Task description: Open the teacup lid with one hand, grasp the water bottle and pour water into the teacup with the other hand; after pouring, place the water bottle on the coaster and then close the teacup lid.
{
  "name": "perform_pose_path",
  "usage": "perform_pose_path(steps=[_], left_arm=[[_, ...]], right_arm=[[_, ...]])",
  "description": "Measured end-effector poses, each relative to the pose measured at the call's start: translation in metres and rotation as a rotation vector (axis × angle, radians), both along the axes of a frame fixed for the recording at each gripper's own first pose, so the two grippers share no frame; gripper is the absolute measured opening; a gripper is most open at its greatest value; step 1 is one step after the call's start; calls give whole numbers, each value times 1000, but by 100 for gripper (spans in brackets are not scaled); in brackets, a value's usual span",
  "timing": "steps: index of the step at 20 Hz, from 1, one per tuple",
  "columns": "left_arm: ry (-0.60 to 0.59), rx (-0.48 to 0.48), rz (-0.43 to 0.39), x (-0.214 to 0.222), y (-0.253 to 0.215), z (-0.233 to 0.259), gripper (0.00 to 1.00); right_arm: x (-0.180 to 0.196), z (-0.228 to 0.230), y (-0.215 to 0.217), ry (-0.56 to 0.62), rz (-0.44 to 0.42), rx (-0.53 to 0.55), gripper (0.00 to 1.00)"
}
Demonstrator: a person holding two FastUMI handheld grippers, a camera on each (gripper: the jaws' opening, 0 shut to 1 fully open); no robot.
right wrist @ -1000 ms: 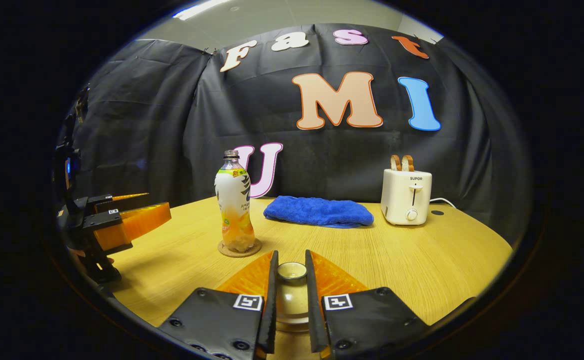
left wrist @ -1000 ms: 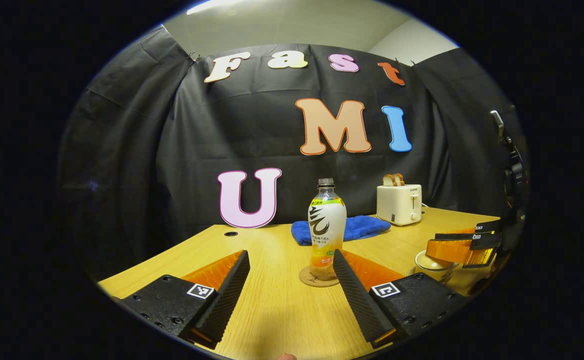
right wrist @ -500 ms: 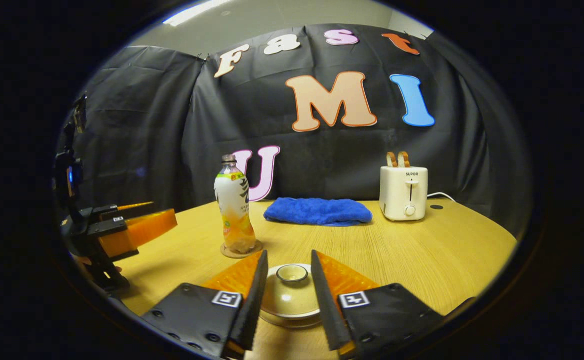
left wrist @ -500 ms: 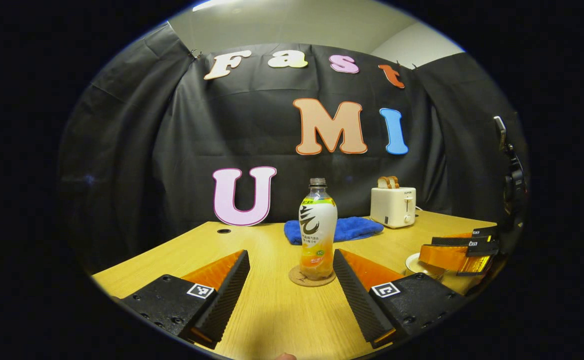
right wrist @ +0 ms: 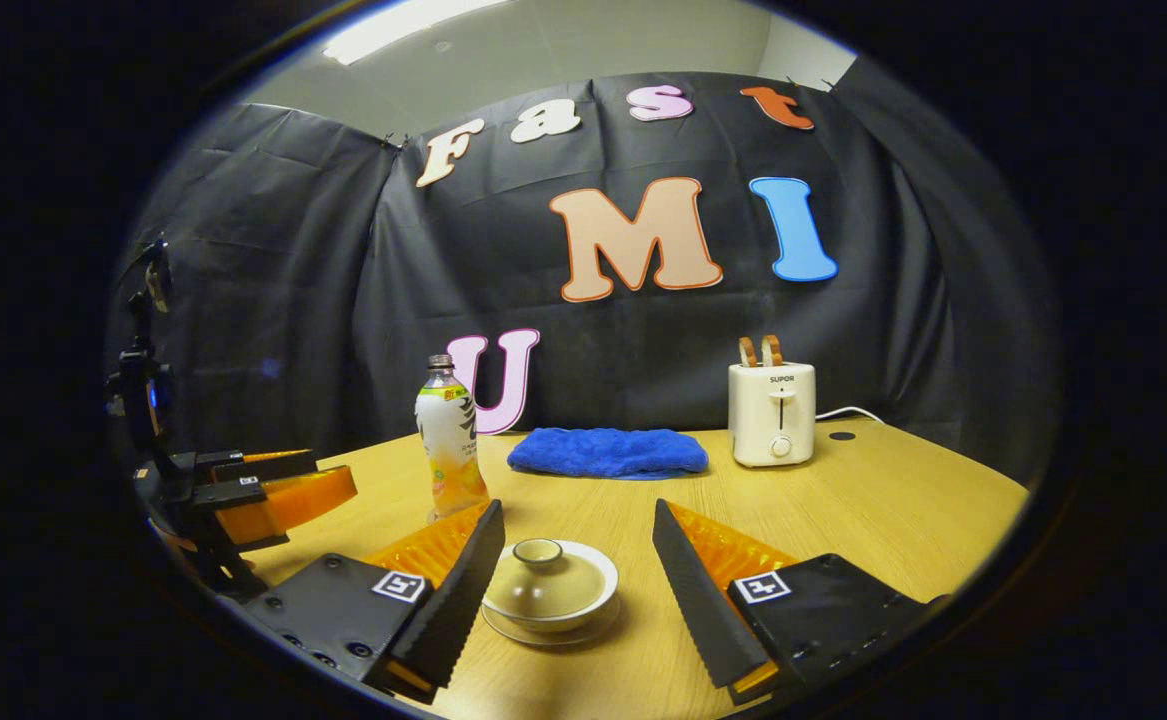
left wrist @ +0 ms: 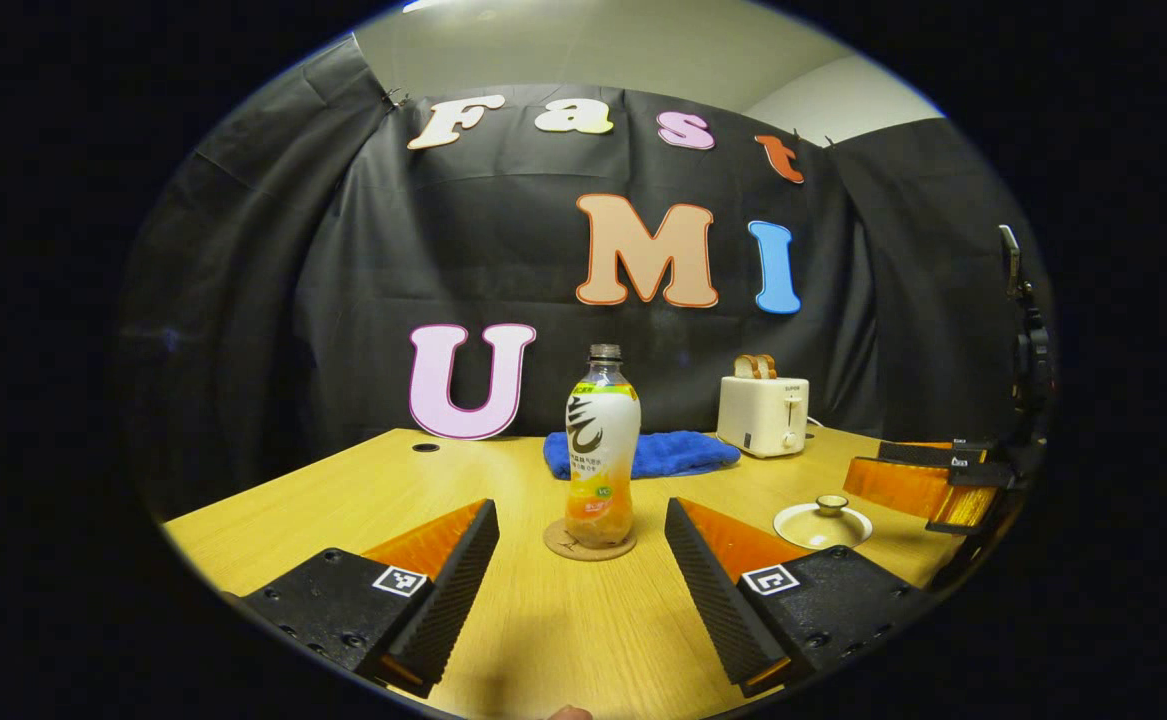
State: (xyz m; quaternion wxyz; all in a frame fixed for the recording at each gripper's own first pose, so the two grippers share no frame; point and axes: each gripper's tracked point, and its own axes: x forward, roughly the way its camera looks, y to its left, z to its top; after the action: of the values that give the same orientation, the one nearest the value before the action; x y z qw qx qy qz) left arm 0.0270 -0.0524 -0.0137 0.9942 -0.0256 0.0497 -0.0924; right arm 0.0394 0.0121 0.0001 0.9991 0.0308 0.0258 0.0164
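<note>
So the bottle (left wrist: 601, 450) sits upright on its coaster (left wrist: 589, 541) mid-table, uncapped as far as I can tell, and the lid (right wrist: 544, 578) is on the teacup (right wrist: 553, 598), which sits on a saucer (right wrist: 550, 632) closer to the front edge. The left gripper (left wrist: 581, 565) has its jaws spread wide with the bottle lined up in the gap but farther off, nothing touching. The right gripper (right wrist: 577, 575) is also spread wide, fingers on either side of the teacup with clear air between them and it. What could go wrong, in my opinion: the lid knob is small and rounded, so a pinch that lands off-centre could skid off or drag the whole cup along the saucer. The bottle is tall, narrow and looks open, so a sideways nudge from one finger before the other closes could tip it and spill. Both grippers work close together here, so they could bump each other. Count: one bottle, one coaster, one teacup with one lid, one saucer, one blue towel (right wrist: 605, 452), one toaster (right wrist: 771, 413) with two slices of bread (right wrist: 761, 351) poking out, two grippers, one table (right wrist: 893, 510).
</note>
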Motion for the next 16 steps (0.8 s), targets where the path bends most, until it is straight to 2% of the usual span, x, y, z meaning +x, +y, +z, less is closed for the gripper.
perform_pose_path(steps=[4,6,16], left_arm=[[2,20,-6,-10,-8,-5,99],[10,33,-9,-14,-11,-6,97],[-7,38,8,-20,-18,-3,98]], right_arm=[[-15,-7,-2,9,2,8,95],[-19,-10,-1,9,6,5,96],[-22,-13,2,13,24,8,95]])
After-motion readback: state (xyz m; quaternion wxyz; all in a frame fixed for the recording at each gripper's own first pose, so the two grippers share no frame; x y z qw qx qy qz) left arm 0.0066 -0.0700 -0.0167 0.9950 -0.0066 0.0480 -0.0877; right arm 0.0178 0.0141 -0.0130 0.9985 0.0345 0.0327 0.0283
